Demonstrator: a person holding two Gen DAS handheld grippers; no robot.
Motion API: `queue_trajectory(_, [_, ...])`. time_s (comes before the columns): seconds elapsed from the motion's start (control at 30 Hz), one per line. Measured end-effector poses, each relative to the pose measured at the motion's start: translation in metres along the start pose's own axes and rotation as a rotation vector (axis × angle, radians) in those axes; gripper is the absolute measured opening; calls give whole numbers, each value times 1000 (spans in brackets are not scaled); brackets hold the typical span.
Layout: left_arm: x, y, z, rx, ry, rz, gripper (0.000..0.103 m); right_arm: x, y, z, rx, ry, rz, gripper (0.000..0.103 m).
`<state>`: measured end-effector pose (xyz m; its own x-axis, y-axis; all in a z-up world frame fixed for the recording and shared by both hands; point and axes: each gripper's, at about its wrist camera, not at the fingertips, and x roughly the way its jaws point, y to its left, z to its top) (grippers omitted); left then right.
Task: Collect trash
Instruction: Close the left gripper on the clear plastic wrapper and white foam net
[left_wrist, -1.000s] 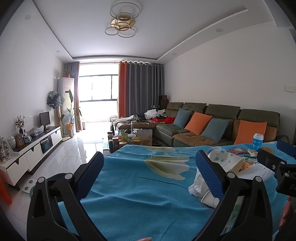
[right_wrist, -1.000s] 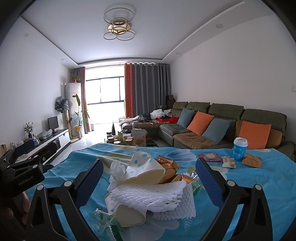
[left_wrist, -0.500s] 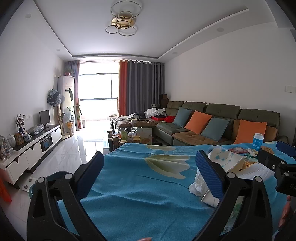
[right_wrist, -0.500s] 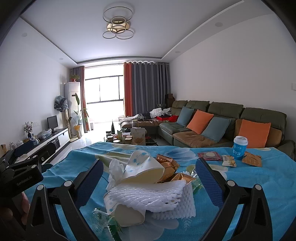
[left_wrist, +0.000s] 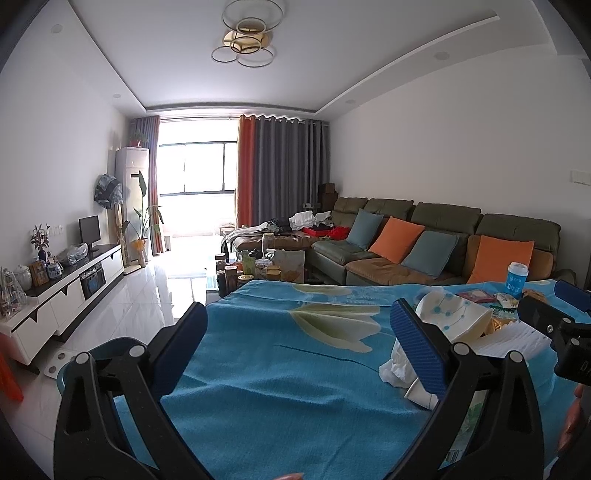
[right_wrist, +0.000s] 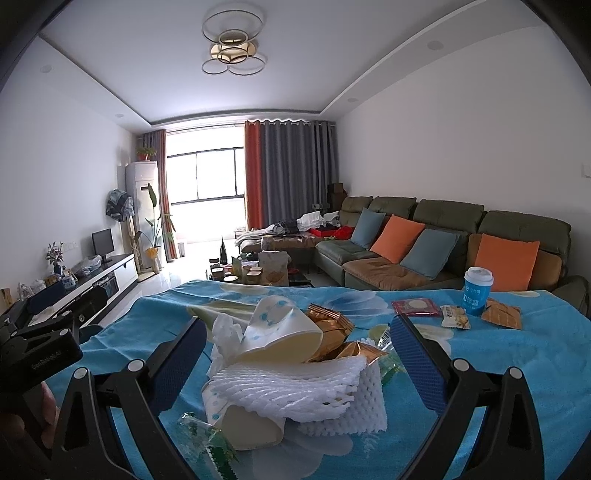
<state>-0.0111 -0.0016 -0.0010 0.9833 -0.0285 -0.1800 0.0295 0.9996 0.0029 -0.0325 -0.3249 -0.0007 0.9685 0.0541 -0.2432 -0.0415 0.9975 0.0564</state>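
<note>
Setting: living room, table under a blue floral cloth (left_wrist: 280, 369), green sofa (right_wrist: 443, 236) with orange and blue cushions behind.
Left gripper (left_wrist: 303, 347): jaws wide apart, nothing between them, held over bare cloth; trash pile just beside its right finger.
Right gripper (right_wrist: 299, 354): jaws wide apart, held low over the table, trash pile lying between the fingers, not clamped.
Trash pile (right_wrist: 291, 369): white foam net (right_wrist: 295, 387) on top in front, crushed dotted paper cup (right_wrist: 280, 332), tissue (right_wrist: 225, 332) at the left, gold wrappers (right_wrist: 332, 328) behind, green wrapper (right_wrist: 207, 439) nearest the camera.
Other trash: blue cup (right_wrist: 476, 291) upright, far right of the table; red packet (right_wrist: 415, 306), small snack pack (right_wrist: 456, 317) and tan wrapper (right_wrist: 502, 314) lying flat near it, well apart from the pile.
Person: part of a hand at the edge of each view.
</note>
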Motion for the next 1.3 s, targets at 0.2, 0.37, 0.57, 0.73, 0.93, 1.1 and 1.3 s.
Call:
queue_trajectory(0.2, [1,2,-2,15,33,-63,97,4,-10,-2,24,54,9,96])
queue_trajectory(0.37, [1,-4,-12,54,100,-188,97,11,-24,-8,75,135,41,96])
queue_trajectory(0.57, [7,-21,-33,95,240,-404,97,17,-34,-15,127,200,101,93])
queue_trajectory(0.73, [15,-39,-50,105,331,-510,97,20,-38,-16,162,230,151,68])
queue_trajectory(0.93, [28,-54,-60,123,413,-558,87,22,-42,-17,195,247,183,39])
queue_trajectory(1.1, [29,-57,-63,136,441,-576,59,22,-45,-15,218,249,210,20])
queue_trajectory(1.3, [24,-55,-64,122,462,-636,29,23,-45,-12,238,253,242,7])
